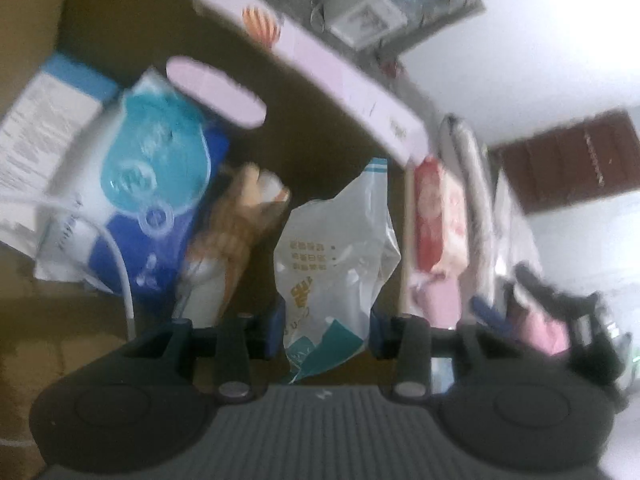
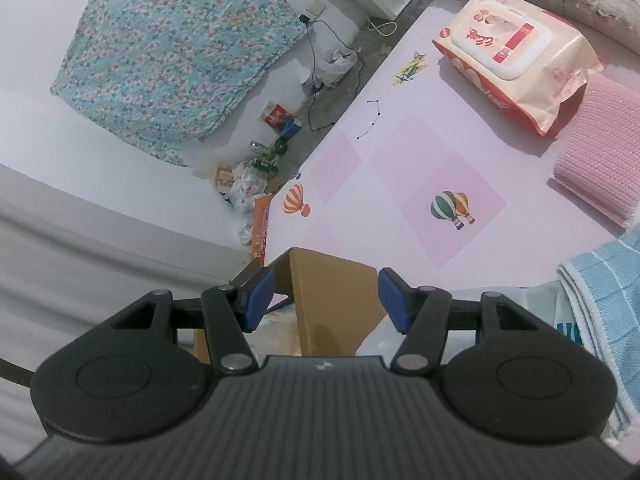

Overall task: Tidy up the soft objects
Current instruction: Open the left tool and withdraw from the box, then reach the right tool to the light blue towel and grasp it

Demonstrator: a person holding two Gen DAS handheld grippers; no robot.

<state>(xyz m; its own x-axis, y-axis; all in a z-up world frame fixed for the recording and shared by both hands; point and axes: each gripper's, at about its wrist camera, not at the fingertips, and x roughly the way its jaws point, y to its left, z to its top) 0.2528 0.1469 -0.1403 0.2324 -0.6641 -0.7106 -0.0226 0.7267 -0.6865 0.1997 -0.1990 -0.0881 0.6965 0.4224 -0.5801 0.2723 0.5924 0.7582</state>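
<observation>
A: Two tools. How is the left tool [image 1: 326, 328]?

B: Clamped on a crinkled white plastic pouch with teal corner [image 1: 334, 264], hanging over a brown cardboard box [image 1: 132, 12].

A: The right tool [image 2: 325, 300]?

B: Half-wide, empty, above the pink counter [image 2: 400, 152]; a wet-wipes pack [image 2: 516, 56] lies far right.

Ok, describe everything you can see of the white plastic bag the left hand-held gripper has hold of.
The white plastic bag is a thin, crinkled, glossy pouch with gold lettering, a teal patch at its lower end and a blue-striped strip along its top. It stands roughly upright over the open cardboard box, pinched at its lower end between the blue pads of the left hand-held gripper. The view is blurred, so the lettering cannot be read.
</observation>
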